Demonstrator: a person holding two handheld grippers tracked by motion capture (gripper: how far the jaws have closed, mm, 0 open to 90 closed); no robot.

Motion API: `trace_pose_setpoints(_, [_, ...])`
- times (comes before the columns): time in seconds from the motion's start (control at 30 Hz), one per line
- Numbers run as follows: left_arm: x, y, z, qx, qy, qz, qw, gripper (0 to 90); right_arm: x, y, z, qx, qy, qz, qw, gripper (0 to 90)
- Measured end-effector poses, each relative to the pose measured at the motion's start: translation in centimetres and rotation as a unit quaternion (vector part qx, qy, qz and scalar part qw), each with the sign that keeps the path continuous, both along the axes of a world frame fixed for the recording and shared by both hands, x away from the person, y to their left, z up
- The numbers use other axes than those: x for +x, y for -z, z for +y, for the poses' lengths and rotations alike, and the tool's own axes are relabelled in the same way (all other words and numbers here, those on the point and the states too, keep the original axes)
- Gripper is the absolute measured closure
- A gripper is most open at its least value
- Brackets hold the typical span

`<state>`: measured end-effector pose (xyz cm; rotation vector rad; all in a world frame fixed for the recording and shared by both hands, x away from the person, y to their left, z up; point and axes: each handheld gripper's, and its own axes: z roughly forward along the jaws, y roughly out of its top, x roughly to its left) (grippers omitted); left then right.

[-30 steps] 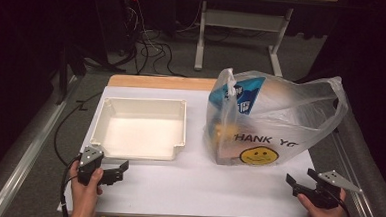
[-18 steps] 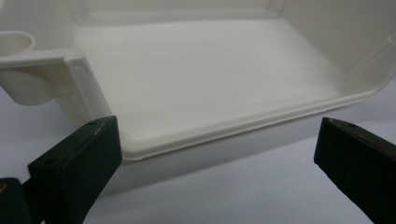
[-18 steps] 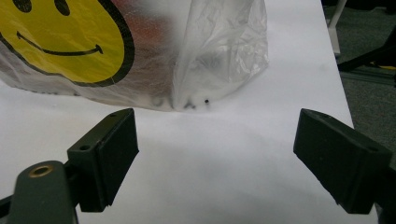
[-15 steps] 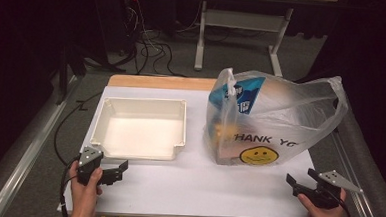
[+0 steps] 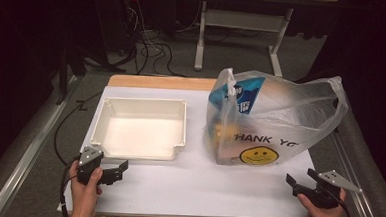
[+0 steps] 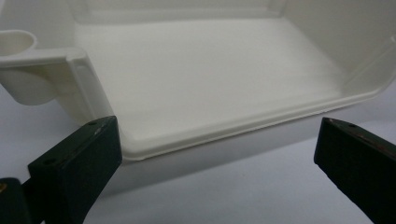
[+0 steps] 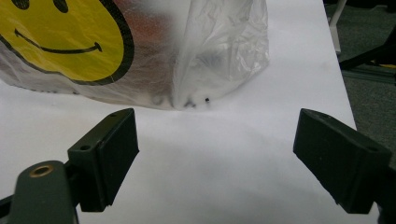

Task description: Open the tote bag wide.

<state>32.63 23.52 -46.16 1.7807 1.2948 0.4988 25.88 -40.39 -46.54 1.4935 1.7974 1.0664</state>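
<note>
Practically nothing is seen to have changed over the last second: the left hand-held gripper (image 5: 119, 170) is still held spread before the tray (image 5: 141, 129), the right hand-held gripper (image 5: 297, 184) still spread short of the bag (image 5: 275, 123) standing on the surface (image 5: 197, 189), so the work is judged not yet begun. The bag's contents are blurred by the plastic, and its print is cut off.

Dark room; grey floor (image 5: 173, 72), cables (image 5: 149, 48), maybe desk legs (image 5: 201, 34).

Smooth, faintly glossy white plastic tray (image 5: 142, 128); thin, crinkled, translucent plastic bag (image 5: 285, 121); matt white table (image 5: 202, 186) with a wooden far edge.
</note>
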Motion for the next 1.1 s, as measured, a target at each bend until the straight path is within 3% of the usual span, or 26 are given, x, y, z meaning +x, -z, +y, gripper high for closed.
trace_pose_setpoints(0.17, [0.3, 0.6, 0.7, -0.004, -0.019, 0.019, 0.9996, 1.5, 0.1, 0.1, 0.0, 0.006, 0.011, 0.003, 0.9999, 14.5])
trace_pose_setpoints(0.37, [0.6, 1.9, 1.3, -0.008, -0.051, 0.023, 0.9984, 1.4, 0.3, 0.1, -0.2, 0.017, 0.009, 0.001, 0.9998, 15.0])
trace_pose_setpoints(0.4, [0.6, 2.4, 1.5, -0.033, -0.064, 0.029, 0.997, 1.4, 0.5, 0.0, -0.2, 0.018, 0.002, 0.0, 0.9998, 15.1])
trace_pose_setpoints(0.47, [0.6, 2.5, 1.6, -0.037, -0.076, 0.028, 0.996, 1.6, 0.7, 0.0, -0.2, 0.021, 0.002, 0.002, 0.9998, 15.1])
trace_pose_setpoints(0.6, [-0.3, 2.5, 1.9, -0.042, -0.124, -0.008, 0.9914, 3.4, 1.5, 0.2, 0.2, 0.014, 0.005, 0.006, 0.9999, 14.9])
trace_pose_setpoints(0.73, [-0.3, 2.6, 2.2, -0.055, -0.143, -0.003, 0.9882, 4.6, 1.7, 0.4, 0.7, -0.009, -0.016, 0.012, 0.9998, 15.1])
trace_pose_setpoints(0.8, [-0.3, 2.6, 2.2, -0.055, -0.145, -0.003, 0.9879, 4.7, 1.7, 0.4, 0.6, 0.006, -0.023, 0.012, 0.9996, 15.3])
trace_pose_setpoints(0.9, [-0.1, 2.7, 2.4, -0.059, -0.162, 0.008, 0.985, 5.7, 1.7, 0.4, 0.2, 0.032, -0.027, 0.015, 0.999, 15.6])
trace_pose_setpoints(1.1, [0.0, 2.7, 2.6, -0.066, -0.176, 0.018, 0.9819, 5.6, 1.8, 0.4, 0.1, 0.044, -0.033, 0.016, 0.9983, 16.0])
